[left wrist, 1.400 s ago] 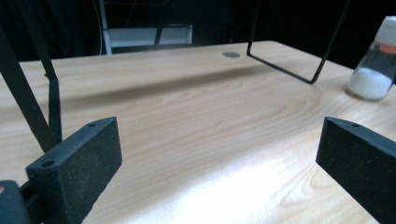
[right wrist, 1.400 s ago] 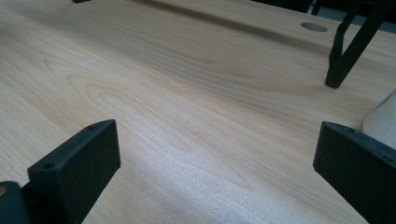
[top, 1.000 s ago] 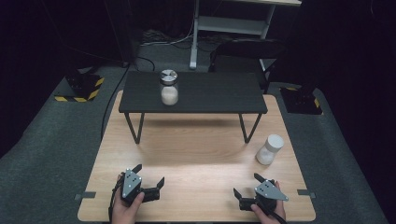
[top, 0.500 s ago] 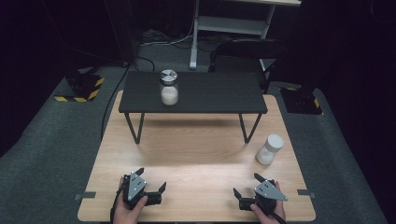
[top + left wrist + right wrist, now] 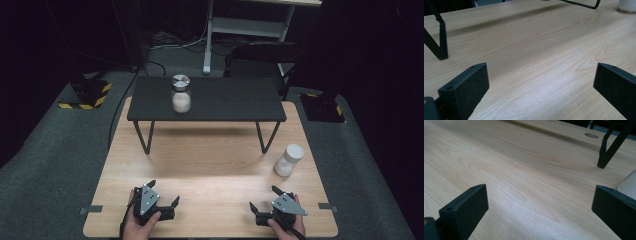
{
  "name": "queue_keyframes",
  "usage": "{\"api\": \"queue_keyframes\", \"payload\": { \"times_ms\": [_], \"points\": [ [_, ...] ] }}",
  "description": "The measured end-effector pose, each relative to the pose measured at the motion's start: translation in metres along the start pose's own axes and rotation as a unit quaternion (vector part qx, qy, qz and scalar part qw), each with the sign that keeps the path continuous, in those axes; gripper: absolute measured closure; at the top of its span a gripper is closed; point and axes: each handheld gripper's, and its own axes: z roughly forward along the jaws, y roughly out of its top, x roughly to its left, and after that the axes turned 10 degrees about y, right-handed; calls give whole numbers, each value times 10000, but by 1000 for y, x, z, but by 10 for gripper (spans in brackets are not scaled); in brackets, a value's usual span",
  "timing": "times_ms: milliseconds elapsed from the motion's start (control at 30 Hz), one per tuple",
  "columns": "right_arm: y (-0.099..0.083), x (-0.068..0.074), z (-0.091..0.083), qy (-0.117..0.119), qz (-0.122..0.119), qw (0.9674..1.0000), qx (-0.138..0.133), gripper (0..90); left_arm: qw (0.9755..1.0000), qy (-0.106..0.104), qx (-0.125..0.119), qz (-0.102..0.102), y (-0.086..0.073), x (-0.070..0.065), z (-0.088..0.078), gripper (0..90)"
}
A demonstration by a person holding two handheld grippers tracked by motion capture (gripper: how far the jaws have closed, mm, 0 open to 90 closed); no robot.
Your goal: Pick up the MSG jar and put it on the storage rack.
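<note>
At the near left of the wooden table (image 5: 210, 170), our left gripper (image 5: 162, 199) rests low with its jaws spread wide and nothing between them; the left gripper view shows bare wood in the gap.

Farther back, on the black bench (image 5: 235, 100) that stands across the far part of the table, a glass jar (image 5: 181, 93) with a metal lid sits toward the bench's left half, upright and part-filled with something pale.

To the right, a white bottle (image 5: 289, 160) stands upright on the table, just in front of the bench's right legs (image 5: 265, 140).

Our right gripper (image 5: 264, 198) is at the near right edge, also released and empty, with the bottle a short way beyond it; the right gripper view catches a pale edge of it (image 5: 627, 185) at the right.

We judge the bottle the nearest thing to reach for. Since it is tall and stands close to the bench legs, a jaw brushing its side on a slanted approach could tip it over or push it against the legs. A grip high on the cap might let it swing or slip.
</note>
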Motion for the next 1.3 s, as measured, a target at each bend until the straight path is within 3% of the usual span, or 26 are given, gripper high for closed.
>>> {"api": "queue_keyframes", "payload": {
  "times_ms": [400,733,833,1300],
  "points": [
    [0,-2,1,31,7,10000,-31,1,9999,-1,-16,-109,-1,0,-1,2],
    [-1,1,-8,-52,123,9992,-389,1,10000,-13,-21,-84,-2,0,-3,2],
    [0,1,-15,-132,182,9981,-575,1,9999,-26,-28,-117,-3,0,-3,2],
    [-4,-7,-37,-535,353,9938,-906,0,10000,-32,-20,-81,-2,-1,-3,3]
  ]
}}
